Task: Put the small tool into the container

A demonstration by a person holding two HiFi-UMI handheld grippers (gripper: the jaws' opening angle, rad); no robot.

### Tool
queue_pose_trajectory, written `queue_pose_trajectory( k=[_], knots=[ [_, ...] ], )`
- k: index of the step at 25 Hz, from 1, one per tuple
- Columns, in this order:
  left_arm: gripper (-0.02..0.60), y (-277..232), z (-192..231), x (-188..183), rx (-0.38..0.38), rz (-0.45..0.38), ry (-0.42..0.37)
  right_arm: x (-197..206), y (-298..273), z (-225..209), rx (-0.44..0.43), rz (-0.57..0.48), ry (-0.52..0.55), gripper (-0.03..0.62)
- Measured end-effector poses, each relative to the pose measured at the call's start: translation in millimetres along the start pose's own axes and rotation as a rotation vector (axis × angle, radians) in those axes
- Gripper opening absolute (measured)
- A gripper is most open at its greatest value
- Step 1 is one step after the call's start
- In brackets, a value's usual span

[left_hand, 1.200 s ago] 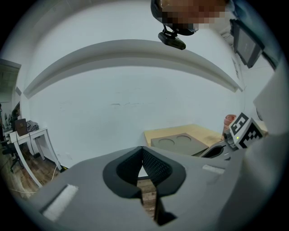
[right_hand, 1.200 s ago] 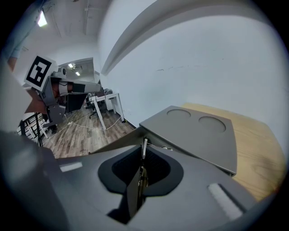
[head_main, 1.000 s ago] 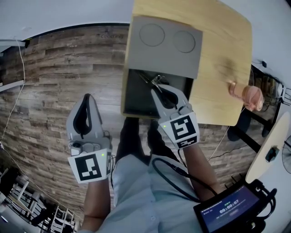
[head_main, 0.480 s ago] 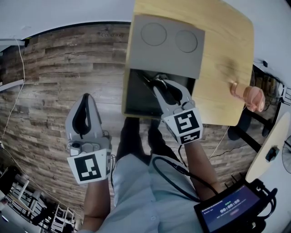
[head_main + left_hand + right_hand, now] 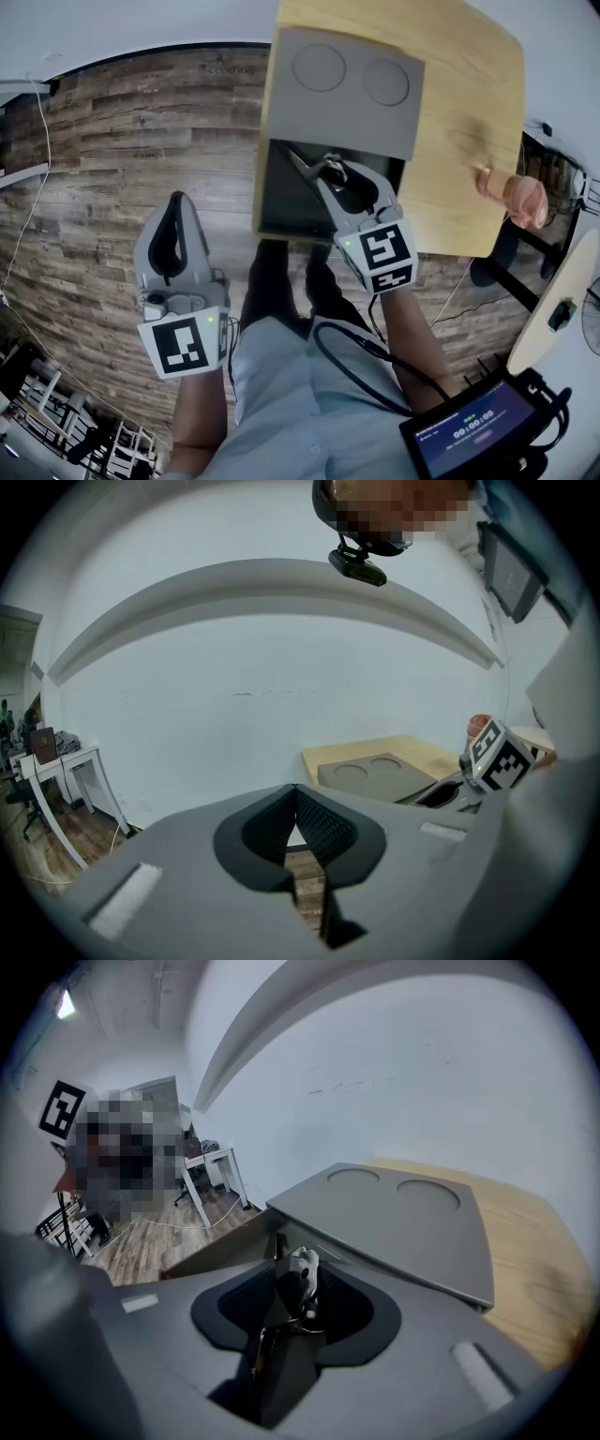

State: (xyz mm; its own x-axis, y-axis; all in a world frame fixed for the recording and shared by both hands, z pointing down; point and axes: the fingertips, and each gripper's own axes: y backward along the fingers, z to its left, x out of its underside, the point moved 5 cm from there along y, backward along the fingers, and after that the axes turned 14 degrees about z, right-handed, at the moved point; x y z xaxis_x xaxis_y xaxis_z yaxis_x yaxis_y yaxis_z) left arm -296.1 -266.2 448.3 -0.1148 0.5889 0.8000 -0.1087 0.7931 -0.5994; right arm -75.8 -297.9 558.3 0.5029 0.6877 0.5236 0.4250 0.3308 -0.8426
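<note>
While the left claw [image 5: 177, 201] hangs clenched over the plank floor [image 5: 103, 150], the right claw [image 5: 341, 174], jaws just opening, stands released around the small tool [image 5: 302, 1271] above the container [image 5: 349, 103] at the table's [image 5: 469, 103] near-left corner.

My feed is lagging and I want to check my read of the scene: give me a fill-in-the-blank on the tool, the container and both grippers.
1. The small tool stands between the jaws of the ____ gripper, over the container's open compartment.
2. The container sits on a ____ table.
3. Its grey lid shows ____ round recesses.
4. The left gripper, shut and empty, hangs over the ____.
Missing: right; wooden; two; floor.
Note: the right gripper's jaws have just been opening.
</note>
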Motion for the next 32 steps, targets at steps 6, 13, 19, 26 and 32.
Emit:
queue_pose_trajectory(
  k=[6,13,19,26,32],
  knots=[
    [0.009,0.9,-1.6,-0.3,-0.003,-0.013,-0.015,4.2,0.3,-6.0,0.026,0.005,-0.003,0.153],
    [0.009,24.6,-4.2,-12.4,-0.002,-0.058,-0.024,-2.3,26.5,-2.7,0.079,-0.051,0.001,0.153],
    [0.009,66.3,-37.8,-36.6,0.012,-0.137,-0.036,-9.4,89.2,9.1,0.088,-0.156,0.008,0.150],
    [0.009,117.1,-89.3,-88.9,0.049,-0.342,-0.095,-43.0,196.5,24.6,0.121,-0.427,0.020,0.115],
    [0.009,159.6,-130.1,-134.9,0.059,-0.475,-0.133,-64.2,284.9,39.6,0.197,-0.641,0.092,0.054]
  ],
)
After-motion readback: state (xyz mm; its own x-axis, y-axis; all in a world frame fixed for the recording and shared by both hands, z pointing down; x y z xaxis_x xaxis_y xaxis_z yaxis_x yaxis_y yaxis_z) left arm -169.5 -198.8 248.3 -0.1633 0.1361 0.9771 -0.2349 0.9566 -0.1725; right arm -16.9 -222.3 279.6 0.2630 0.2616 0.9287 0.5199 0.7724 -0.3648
